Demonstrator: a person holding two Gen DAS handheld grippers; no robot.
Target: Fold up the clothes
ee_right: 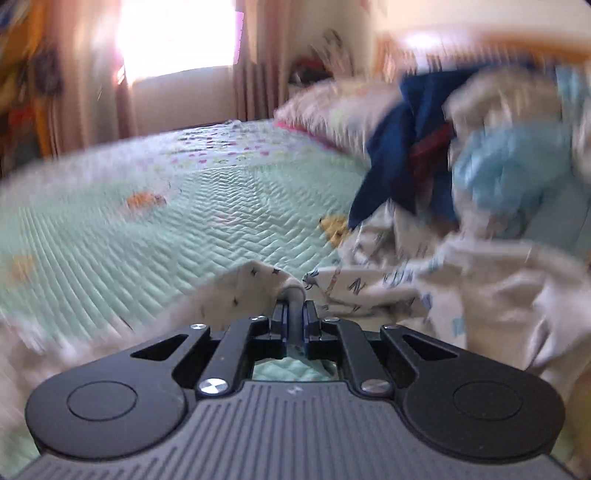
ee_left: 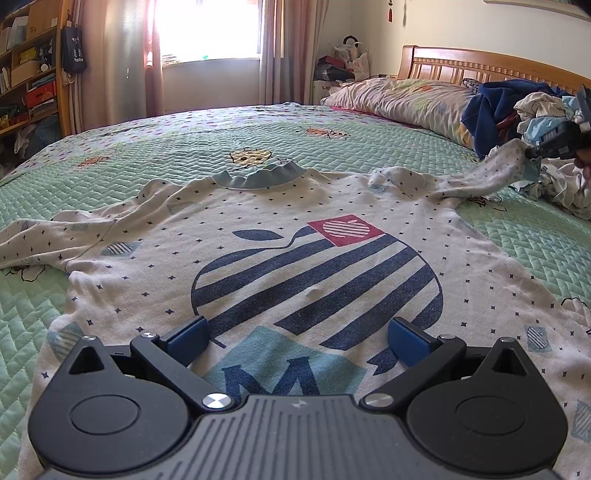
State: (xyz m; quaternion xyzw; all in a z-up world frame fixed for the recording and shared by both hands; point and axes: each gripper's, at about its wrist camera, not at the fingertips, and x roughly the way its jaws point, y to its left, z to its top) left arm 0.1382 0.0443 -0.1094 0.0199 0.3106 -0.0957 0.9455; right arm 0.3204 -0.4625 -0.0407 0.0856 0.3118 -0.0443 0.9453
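A white long-sleeved shirt (ee_left: 295,258) with a striped blue apple print lies face up on the green quilted bedspread (ee_left: 184,147), collar far from me. My left gripper (ee_left: 297,334) hovers open over its lower front, blue pads wide apart with nothing between them. In the left wrist view the right gripper (ee_left: 533,151) is at the far right, holding the end of the shirt's right sleeve (ee_left: 480,173) lifted off the bed. In the blurred right wrist view my right gripper (ee_right: 293,306) is shut on that sleeve cuff (ee_right: 258,284).
A heap of unfolded clothes (ee_left: 535,114) in blue, white and light blue lies at the right by the pillow (ee_left: 399,99) and wooden headboard (ee_left: 480,66). A curtained window (ee_left: 207,29) and shelves (ee_left: 26,66) stand beyond the bed.
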